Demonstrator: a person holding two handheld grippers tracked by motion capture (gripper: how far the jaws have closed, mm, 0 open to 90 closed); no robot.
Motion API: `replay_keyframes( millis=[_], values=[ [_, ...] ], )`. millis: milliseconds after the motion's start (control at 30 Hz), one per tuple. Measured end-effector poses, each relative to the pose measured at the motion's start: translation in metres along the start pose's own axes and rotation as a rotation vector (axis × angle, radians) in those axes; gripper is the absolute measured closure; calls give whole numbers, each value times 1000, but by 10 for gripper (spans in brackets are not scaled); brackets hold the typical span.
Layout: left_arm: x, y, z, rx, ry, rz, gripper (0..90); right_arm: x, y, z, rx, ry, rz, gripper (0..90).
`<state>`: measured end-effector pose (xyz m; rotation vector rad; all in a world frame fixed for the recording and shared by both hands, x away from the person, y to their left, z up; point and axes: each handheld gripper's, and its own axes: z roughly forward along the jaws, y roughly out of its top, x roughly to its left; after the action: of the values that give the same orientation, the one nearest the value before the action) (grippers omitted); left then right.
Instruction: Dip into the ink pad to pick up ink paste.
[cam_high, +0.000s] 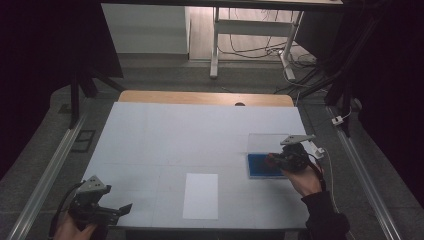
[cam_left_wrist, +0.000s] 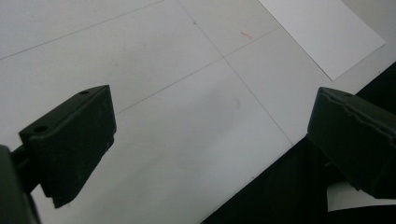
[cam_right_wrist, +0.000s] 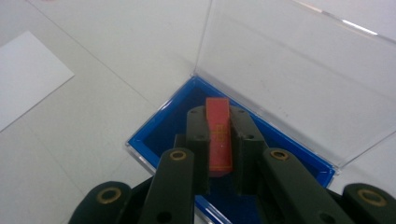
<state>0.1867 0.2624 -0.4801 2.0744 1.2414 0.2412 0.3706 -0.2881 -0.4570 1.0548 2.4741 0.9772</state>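
A shallow blue box lies on the white table with its clear lid standing open behind it. My right gripper is shut on a small flat red piece with gold marks, held on edge just above the inside of the box. From the high view, the blue box sits at the right of the table, the clear lid behind it, and my right gripper reaches over its right part. My left gripper hovers at the table's front left corner; its jaws stand open with nothing between them.
A white sheet of paper lies flat near the front edge, between the two hands; it is also in the left gripper view and the right gripper view. A wooden strip borders the table's far side. Metal rails run along both sides.
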Motion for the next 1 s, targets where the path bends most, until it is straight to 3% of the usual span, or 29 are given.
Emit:
replay_keyframes(
  millis=[333,1000],
  values=[
    [0,0,0,1,0,4,18,2,0,11,19,-22,6,798],
    [0,0,1,4,-1,0,21,6,-5,29,76,-43,-33,800]
  ],
)
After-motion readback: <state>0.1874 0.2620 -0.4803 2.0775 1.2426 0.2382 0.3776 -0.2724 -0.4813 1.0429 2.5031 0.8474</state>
